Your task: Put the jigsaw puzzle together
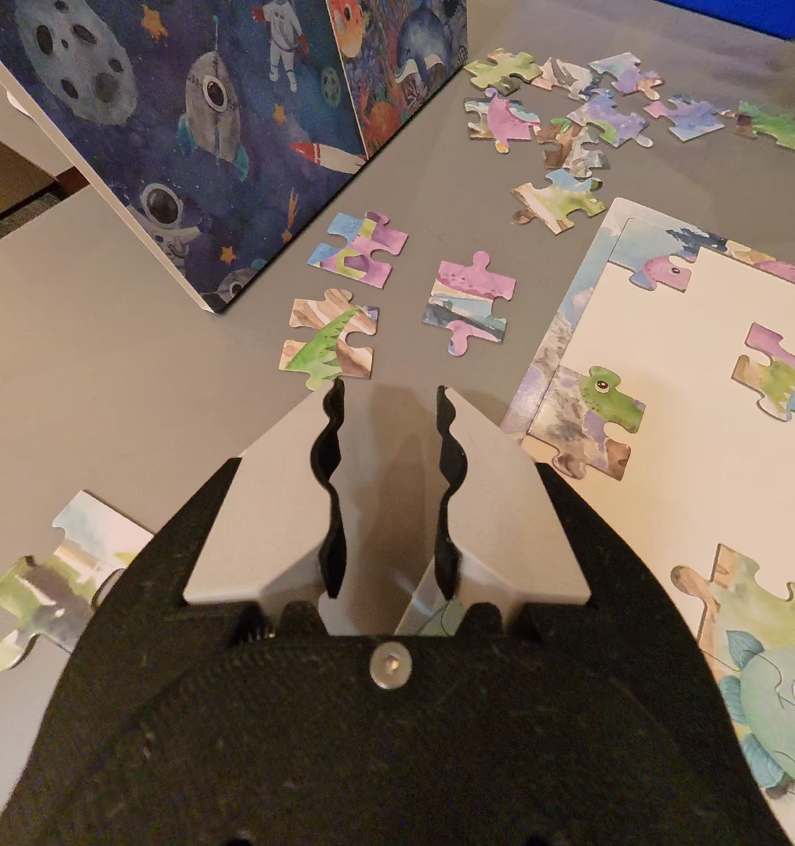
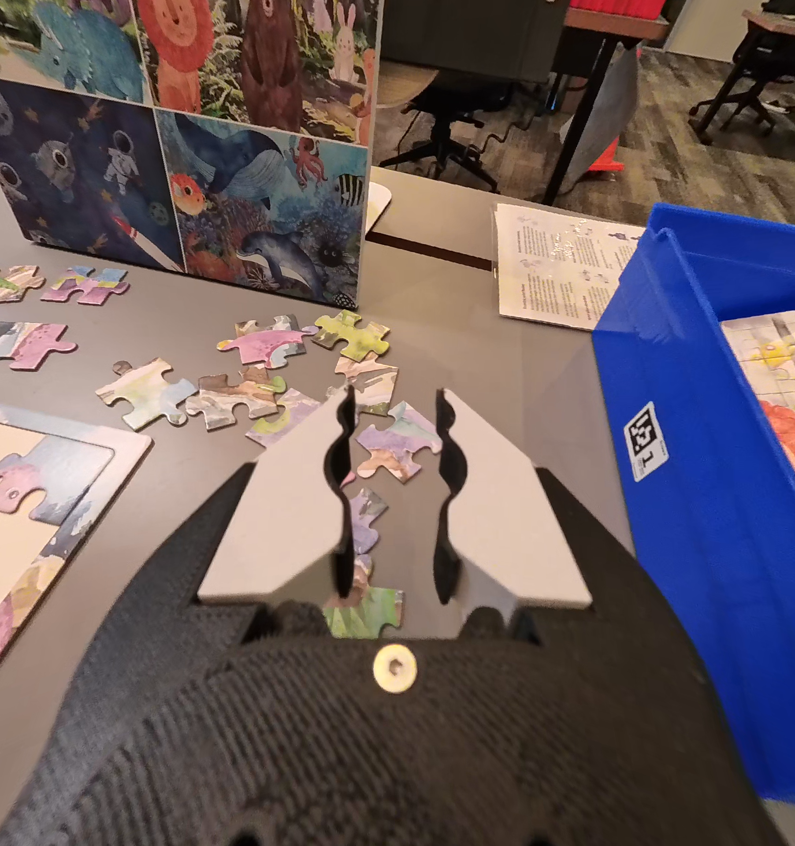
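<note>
The puzzle tray [image 1: 688, 329] lies at the right of the left wrist view, cream inside, with a few pieces seated, among them a green-creature edge piece [image 1: 585, 421]. Its corner shows in the right wrist view [image 2: 125, 446]. My left gripper [image 1: 390, 387] is open and empty above the grey table, just short of a brown-and-green piece [image 1: 329, 341]. A purple-and-blue piece [image 1: 471, 302] and a purple-yellow piece [image 1: 359, 249] lie beyond it. My right gripper [image 2: 394, 394] is open and empty over several loose pieces, with a lilac piece [image 2: 398, 441] between its fingers.
The illustrated puzzle box [image 1: 194, 119] stands at the back left, also in the right wrist view [image 2: 231, 151]. A blue bin [image 2: 725, 458] stands close to the right. A printed sheet [image 2: 565, 265] lies behind it. Another piece [image 1: 52, 581] lies at the near left. There is about 35 cm between the tips of the two grippers.
</note>
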The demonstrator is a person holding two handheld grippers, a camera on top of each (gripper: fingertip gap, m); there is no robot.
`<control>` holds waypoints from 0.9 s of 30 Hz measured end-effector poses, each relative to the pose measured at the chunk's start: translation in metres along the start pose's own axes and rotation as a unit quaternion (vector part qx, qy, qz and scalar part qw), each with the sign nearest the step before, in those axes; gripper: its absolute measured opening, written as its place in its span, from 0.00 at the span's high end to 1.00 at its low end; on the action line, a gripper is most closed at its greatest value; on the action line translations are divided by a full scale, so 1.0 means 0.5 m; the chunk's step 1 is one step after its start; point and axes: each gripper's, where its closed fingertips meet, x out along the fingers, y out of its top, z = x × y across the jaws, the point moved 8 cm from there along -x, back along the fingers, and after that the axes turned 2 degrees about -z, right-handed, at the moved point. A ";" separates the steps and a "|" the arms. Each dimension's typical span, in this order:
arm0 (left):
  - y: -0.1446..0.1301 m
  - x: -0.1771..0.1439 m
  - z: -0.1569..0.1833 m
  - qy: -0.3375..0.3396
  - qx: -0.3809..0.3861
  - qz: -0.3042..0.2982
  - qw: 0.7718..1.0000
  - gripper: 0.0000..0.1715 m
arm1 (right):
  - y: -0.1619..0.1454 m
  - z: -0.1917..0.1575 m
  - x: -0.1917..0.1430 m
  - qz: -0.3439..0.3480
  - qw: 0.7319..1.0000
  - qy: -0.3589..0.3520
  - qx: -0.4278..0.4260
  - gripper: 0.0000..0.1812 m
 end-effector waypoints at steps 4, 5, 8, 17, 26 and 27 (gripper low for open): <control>0.000 0.000 0.000 0.000 -0.001 0.000 1.000 0.78 | 0.003 0.005 -0.006 0.009 1.000 -0.001 0.010 0.82; 0.000 0.000 0.000 0.000 0.000 -0.001 1.000 0.77 | 0.003 0.006 -0.006 0.011 1.000 0.001 0.013 0.82; 0.000 0.001 0.000 0.001 0.001 -0.003 1.000 0.77 | 0.001 0.004 -0.004 0.010 1.000 0.012 0.021 0.82; -0.001 0.003 0.000 0.002 0.002 -0.006 1.000 0.76 | -0.003 -0.007 0.005 -0.003 0.999 0.028 0.019 0.83; -0.002 0.005 0.002 0.005 0.006 -0.011 1.000 0.76 | -0.038 -0.079 0.061 -0.087 0.988 0.127 -0.003 0.73; -0.002 0.005 0.002 0.005 0.007 -0.011 1.000 0.76 | -0.042 -0.089 0.068 -0.098 0.987 0.128 -0.017 0.72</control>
